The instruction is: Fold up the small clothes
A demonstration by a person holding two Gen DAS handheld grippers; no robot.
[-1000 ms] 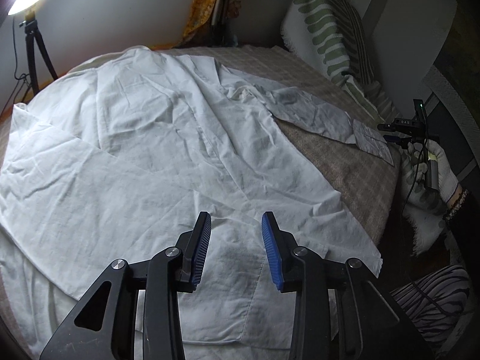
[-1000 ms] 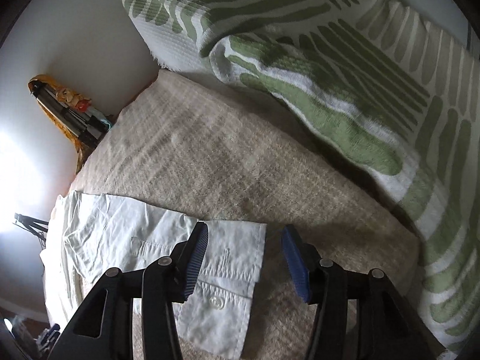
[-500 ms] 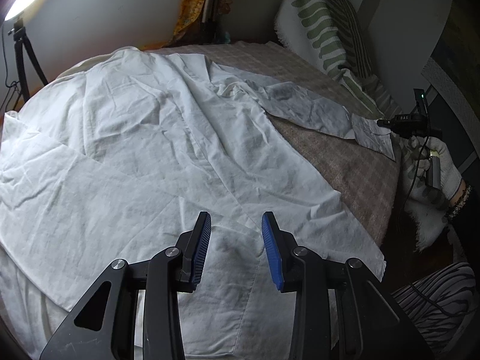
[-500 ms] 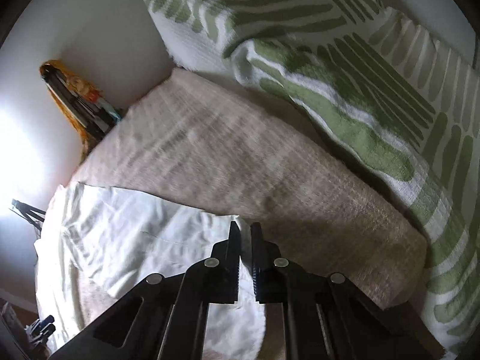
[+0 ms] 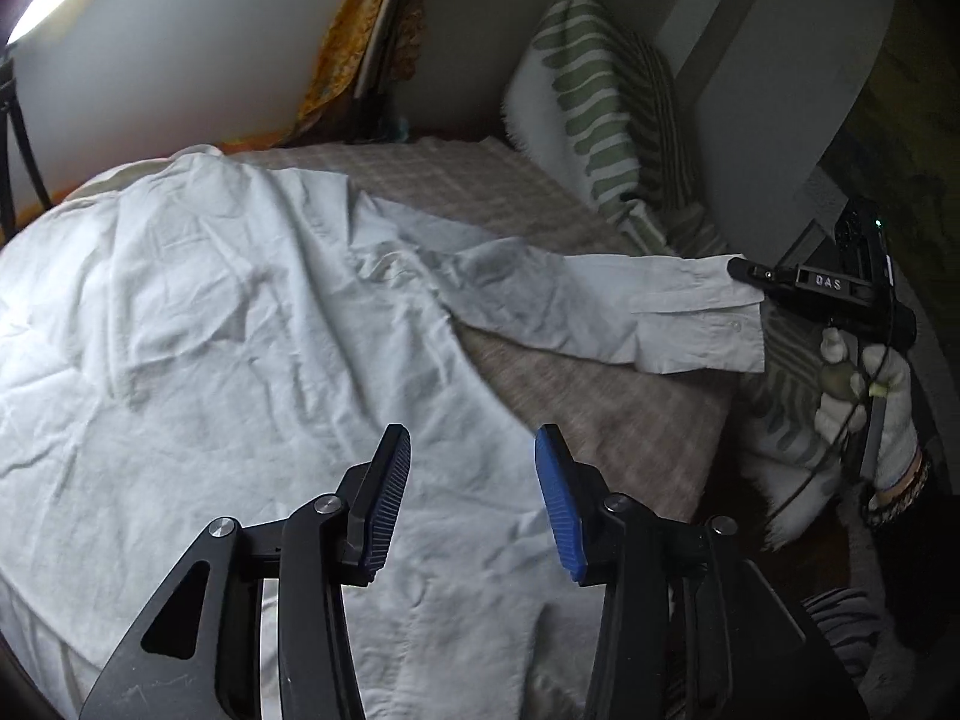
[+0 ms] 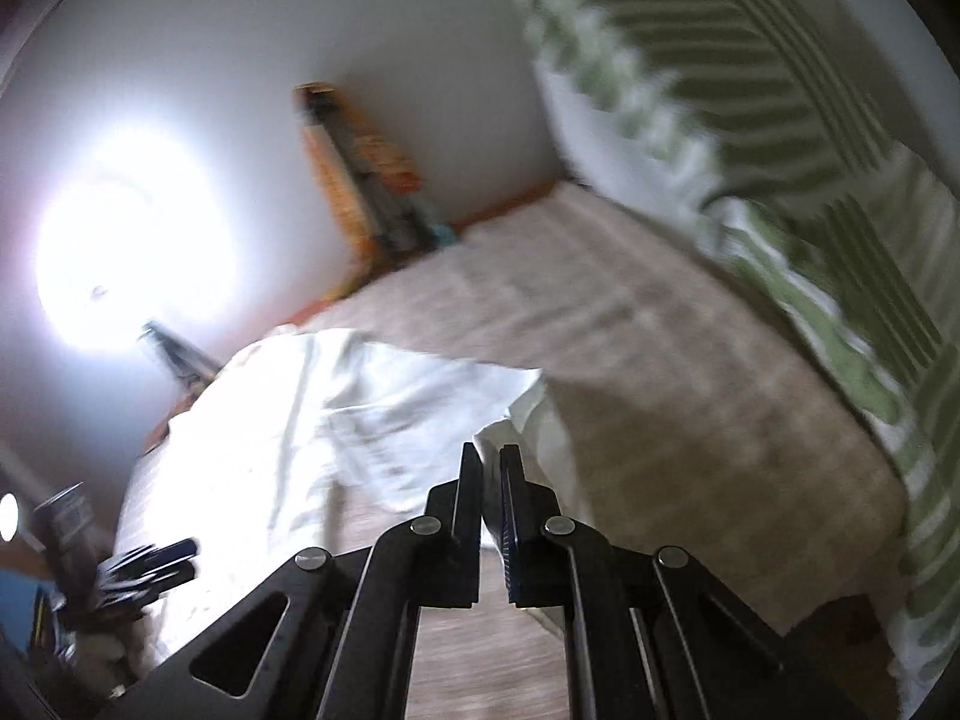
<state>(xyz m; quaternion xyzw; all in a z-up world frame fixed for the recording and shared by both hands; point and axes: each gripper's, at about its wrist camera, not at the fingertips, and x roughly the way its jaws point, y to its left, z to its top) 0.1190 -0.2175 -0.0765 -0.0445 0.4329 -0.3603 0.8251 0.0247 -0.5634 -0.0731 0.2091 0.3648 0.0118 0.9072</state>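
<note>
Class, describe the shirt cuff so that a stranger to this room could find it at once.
Start at the white shirt spread over the beige bed. Follow its one outstretched sleeve toward the green-striped pillows. The cuff is its buttoned end, raised, pinched in the right gripper.

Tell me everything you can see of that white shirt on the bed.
The white shirt is thin, creased woven cloth, spread over a beige checked bedcover. One long sleeve stretches out sideways, its buttoned cuff lifted and pinched at the edge by the right gripper. The left gripper hovers open above the body.

Pale wall (image 5: 180, 48), bright ring light (image 6: 132, 252)
</note>
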